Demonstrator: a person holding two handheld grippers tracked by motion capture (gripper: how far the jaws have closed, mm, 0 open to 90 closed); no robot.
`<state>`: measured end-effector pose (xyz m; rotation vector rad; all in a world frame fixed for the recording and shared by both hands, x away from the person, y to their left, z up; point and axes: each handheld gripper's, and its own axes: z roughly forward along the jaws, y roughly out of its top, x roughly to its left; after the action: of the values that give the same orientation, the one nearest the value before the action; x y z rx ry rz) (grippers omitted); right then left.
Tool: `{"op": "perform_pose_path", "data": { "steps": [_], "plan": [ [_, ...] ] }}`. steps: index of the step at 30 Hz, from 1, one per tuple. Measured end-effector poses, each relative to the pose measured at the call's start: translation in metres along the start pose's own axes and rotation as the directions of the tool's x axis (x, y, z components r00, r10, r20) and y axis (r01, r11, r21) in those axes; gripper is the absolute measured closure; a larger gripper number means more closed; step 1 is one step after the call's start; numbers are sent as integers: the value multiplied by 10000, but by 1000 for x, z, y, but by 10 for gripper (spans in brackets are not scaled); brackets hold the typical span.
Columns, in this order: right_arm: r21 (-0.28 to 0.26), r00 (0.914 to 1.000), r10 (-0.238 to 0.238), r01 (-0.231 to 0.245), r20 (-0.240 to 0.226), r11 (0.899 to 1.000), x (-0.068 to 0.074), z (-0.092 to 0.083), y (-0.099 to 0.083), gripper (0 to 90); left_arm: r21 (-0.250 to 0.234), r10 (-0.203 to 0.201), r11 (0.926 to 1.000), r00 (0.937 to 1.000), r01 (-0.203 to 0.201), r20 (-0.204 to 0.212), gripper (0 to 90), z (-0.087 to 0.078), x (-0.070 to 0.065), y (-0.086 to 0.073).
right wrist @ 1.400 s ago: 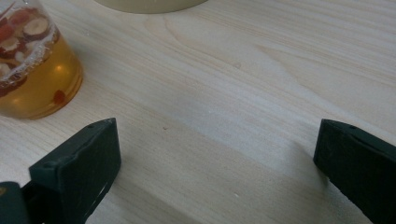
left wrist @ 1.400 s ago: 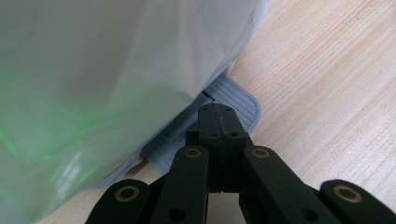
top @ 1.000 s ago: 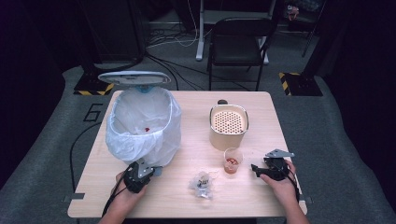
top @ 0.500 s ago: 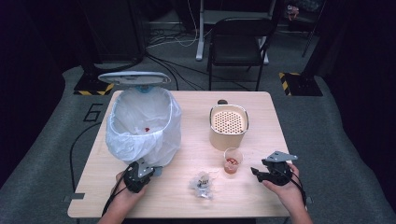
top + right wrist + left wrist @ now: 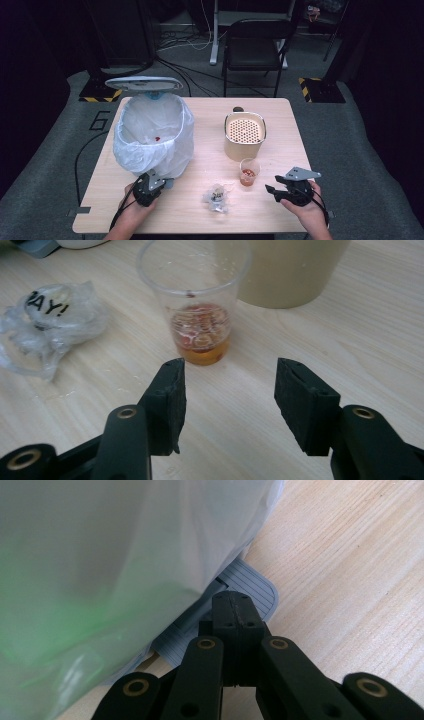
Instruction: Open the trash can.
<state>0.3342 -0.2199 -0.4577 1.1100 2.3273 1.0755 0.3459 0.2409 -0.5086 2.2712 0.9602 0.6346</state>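
The right gripper (image 5: 227, 405) hangs a little above the table (image 5: 280, 120) with its jaws partly apart and nothing between them; they have just been closing, though no thing is caught. Just ahead of it stands a clear plastic cup (image 5: 197, 305) with a little amber liquid and reddish bits at the bottom, upright, near a cream container (image 5: 244, 135) with a perforated lid. A crumpled clear wrapper (image 5: 216, 196) lies on the table beside the cup, toward the other hand. The left gripper (image 5: 234, 611) is shut, its tips pressing on the grey pedal (image 5: 260, 587) at the foot of the bin (image 5: 152, 132), whose lid stands raised and whose white liner is open. The step in hand looks like reaching for the cup while the bin is held open. Next, the right gripper would need to move forward so the cup sits between its jaws, then close gently, since thin plastic may buckle and spill
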Motion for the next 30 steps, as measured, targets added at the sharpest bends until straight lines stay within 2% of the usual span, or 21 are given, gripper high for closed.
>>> {"op": "perform_pose_path", "data": {
  "steps": [3,5,6,7,8,9,10,11,12,13,15,17,18,19,20,24,27,28,29,30],
  "plan": [
    [31,9997,-194,194,-169,9998,8,-3,1,438,-7,30,10000,10000,-30,7,900,0,0,0],
    [-179,9976,-408,399,-562,9990,17,-5,3,429,86,37,10000,9999,-38,126,900,-1,1,0],
    [-268,9959,-476,457,-765,9986,22,-6,4,422,26,33,10000,10000,-33,24,900,0,1,0],
    [-268,9959,-476,457,-765,9986,22,-6,4,422,26,33,10000,10000,-33,24,900,0,1,0],
    [-449,9912,-631,582,-1167,9973,32,-6,7,399,28,229,9997,9997,-229,-17,900,0,2,0],
    [-449,9912,-631,582,-1167,9973,32,-6,7,399,9,224,9997,9997,-224,-10,900,0,2,0],
    [-562,9838,-906,828,-1548,9950,41,-3,11,375,3,34,10000,10000,-34,32,900,0,0,0],
    [-576,9797,-1050,964,-1707,9937,45,0,13,365,19,175,9998,9998,-175,-14,900,0,1,0],
    [-576,9797,-1050,964,-1707,9937,45,0,13,365,19,175,9998,9998,-175,-14,900,0,1,0],
    [-579,9763,-1149,1059,-1835,9927,49,2,14,354,-22,18,10000,10000,-18,20,900,0,0,0],
    [-571,9662,-1440,1348,-2140,9892,61,10,19,329,-3,30,10000,10000,-30,10,900,0,0,0],
    [-579,9647,-1515,1422,-2154,9881,63,12,20,320,-8,33,10000,10000,-33,-4,900,0,0,0],
    [-552,9590,-1636,1549,-2314,9864,69,17,23,314,-50,11,10000,10000,-11,18,900,0,0,0],
    [-552,9590,-1636,1549,-2314,9864,69,17,23,314,-50,11,10000,10000,-11,18,900,0,0,0],
    [-589,9541,-1777,1684,-2409,9840,73,21,25,309,-9,-3,10000,10000,3,-8,900,0,0,0],
    [-715,9488,-1836,1708,-2569,9827,80,27,30,279,-9,21,10000,10000,-21,-65,900,0,-1,0],
    [-811,9487,-1852,1698,-2563,9821,83,30,34,265,-6,9,10000,10000,-9,-60,900,0,-1,0],
    [-850,9440,-2007,1846,-2617,9791,86,34,37,257,36,234,9997,9997,-234,-84,900,0,1,0],
    [-858,9446,-2003,1840,-2602,9792,88,35,38,257,-35,-12,10000,10000,12,-32,900,0,-1,0],
    [-843,9431,-2048,1890,-2621,9783,89,36,40,254,-45,-14,10000,10000,14,-16,900,0,0,0]
  ]
}}
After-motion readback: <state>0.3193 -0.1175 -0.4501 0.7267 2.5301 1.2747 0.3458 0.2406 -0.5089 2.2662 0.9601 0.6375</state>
